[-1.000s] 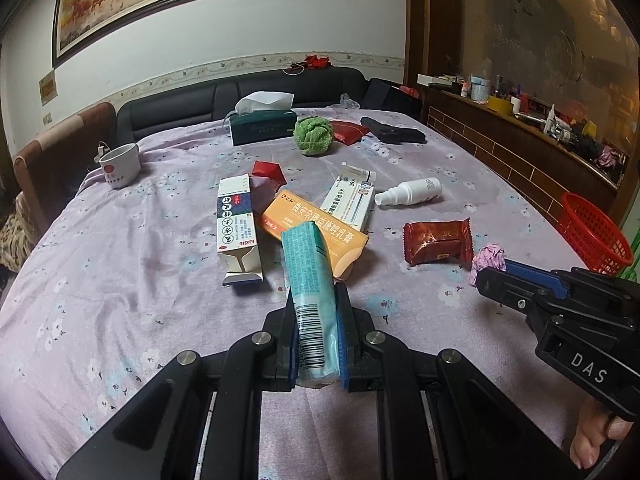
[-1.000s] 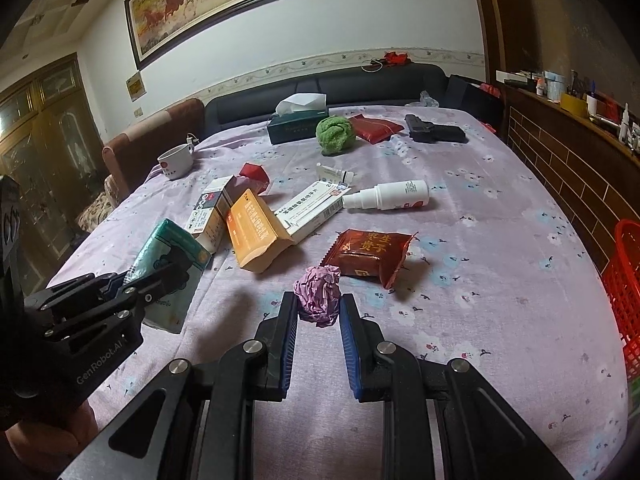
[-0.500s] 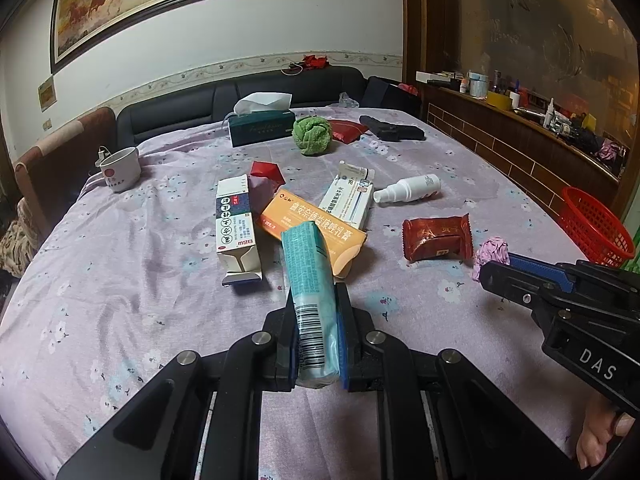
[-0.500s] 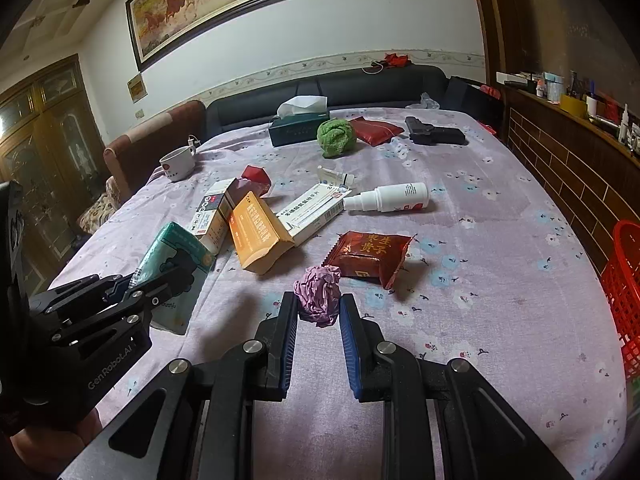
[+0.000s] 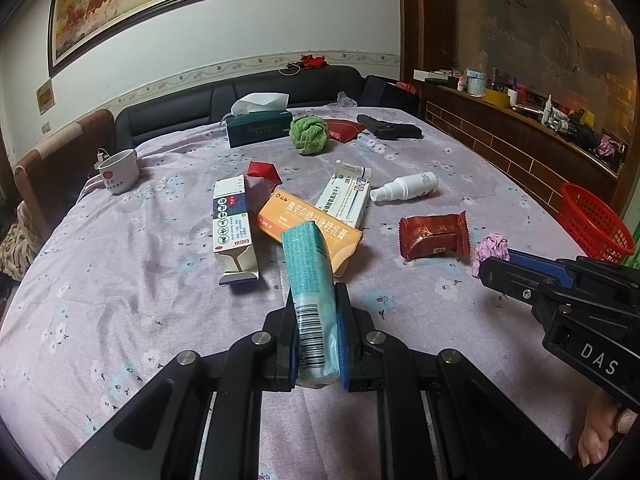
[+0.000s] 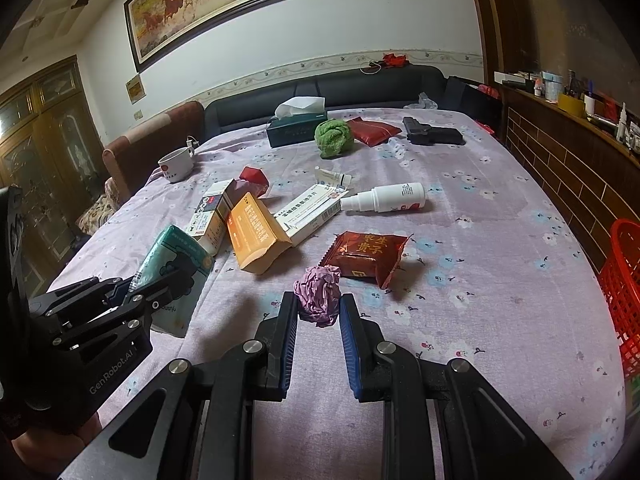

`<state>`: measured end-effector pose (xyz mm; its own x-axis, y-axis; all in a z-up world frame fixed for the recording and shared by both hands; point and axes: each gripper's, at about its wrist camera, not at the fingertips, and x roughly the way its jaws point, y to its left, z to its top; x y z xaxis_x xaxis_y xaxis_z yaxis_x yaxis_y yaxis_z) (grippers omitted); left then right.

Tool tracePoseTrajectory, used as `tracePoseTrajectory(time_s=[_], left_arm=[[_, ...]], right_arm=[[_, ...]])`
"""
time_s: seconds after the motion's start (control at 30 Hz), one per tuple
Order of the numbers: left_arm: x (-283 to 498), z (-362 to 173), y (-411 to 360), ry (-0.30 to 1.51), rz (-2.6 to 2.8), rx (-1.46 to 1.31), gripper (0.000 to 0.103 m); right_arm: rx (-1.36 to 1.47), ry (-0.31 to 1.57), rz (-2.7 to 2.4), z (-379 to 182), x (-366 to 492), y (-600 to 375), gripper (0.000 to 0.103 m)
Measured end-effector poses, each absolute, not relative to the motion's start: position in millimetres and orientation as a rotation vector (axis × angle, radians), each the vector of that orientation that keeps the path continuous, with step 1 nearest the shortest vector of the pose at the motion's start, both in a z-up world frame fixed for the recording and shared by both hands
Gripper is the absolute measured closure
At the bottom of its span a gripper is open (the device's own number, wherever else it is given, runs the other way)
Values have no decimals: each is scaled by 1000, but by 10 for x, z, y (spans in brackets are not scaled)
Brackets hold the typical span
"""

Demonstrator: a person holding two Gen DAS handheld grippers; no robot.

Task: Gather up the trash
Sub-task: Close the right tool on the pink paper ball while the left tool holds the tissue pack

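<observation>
Surface: floral cloth [image 5: 120, 280], sofa [image 5: 280, 88] behind.
Clutter: boxes [image 5: 308, 220] mid-table; basket [image 5: 592, 224] at right edge.
Left gripper [image 5: 318, 336]: pinching teal pack [image 5: 312, 280].
Right gripper [image 6: 318, 320]: around a paper wad [image 6: 318, 298]; grip unclear.

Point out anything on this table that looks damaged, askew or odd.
The white and navy carton lies with its near end flap torn open. The orange carton rests askew, overlapping the white and blue carton. The white spray bottle lies tipped on its side.

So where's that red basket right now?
The red basket sits off the bed's right edge, by the brick-patterned ledge. In the right wrist view it shows at the far right, beyond the red snack packet.
</observation>
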<state>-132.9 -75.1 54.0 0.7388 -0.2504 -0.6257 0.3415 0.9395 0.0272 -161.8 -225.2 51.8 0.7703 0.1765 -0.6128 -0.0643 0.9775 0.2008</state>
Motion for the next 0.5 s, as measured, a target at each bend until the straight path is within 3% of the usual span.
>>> tracePoseTrajectory(time_s=[0.5], left_arm=[[-1363,577,-833,661,-346,166,90]], right_arm=[[194,668,125,570,-1658,-2347,80]])
